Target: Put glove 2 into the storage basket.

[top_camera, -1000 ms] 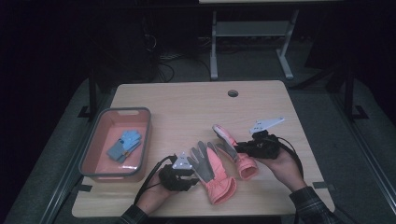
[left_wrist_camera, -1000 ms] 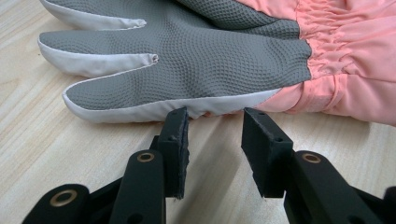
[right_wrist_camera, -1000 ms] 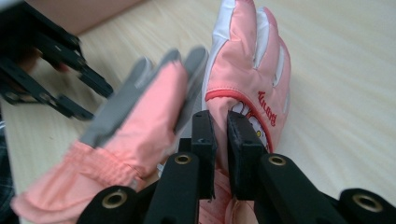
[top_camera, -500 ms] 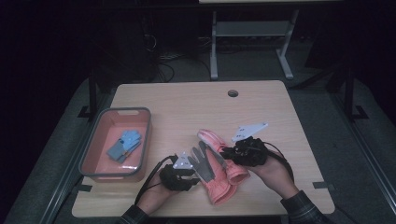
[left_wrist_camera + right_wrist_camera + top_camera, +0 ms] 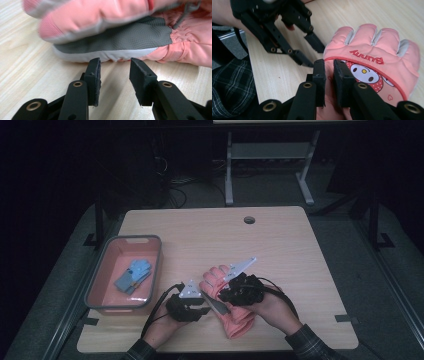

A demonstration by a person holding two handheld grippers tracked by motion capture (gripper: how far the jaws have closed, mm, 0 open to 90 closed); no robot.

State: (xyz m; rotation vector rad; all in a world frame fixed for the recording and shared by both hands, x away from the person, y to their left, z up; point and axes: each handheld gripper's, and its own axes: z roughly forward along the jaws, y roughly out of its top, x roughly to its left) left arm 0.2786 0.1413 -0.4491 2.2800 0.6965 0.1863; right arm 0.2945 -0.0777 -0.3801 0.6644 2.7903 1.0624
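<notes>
My right gripper point(image 5: 329, 65) is shut on the side edge of a pink glove point(image 5: 374, 62) with a "Bunny" print, its fingers pointing away. In the high view this glove point(image 5: 212, 277) hangs from the right gripper point(image 5: 224, 292) over a second pink glove point(image 5: 240, 322) that lies near the table's front edge. That lower glove point(image 5: 120, 40) shows its grey palm just beyond my left gripper point(image 5: 115, 65), which rests low on the wood, open with nothing between its jaws. The left gripper point(image 5: 206, 309) sits close to the left of both gloves.
A pink tray point(image 5: 97, 280) at the table's left holds a pair of blue gloves point(image 5: 132, 275). The wooden table point(image 5: 200, 235) has a round cable hole point(image 5: 249, 219) near its far edge. A metal stand rises behind the table.
The right gripper has carried the printed pink glove to the left, over the lying glove and closer to the left gripper. The left gripper has stayed in place.
</notes>
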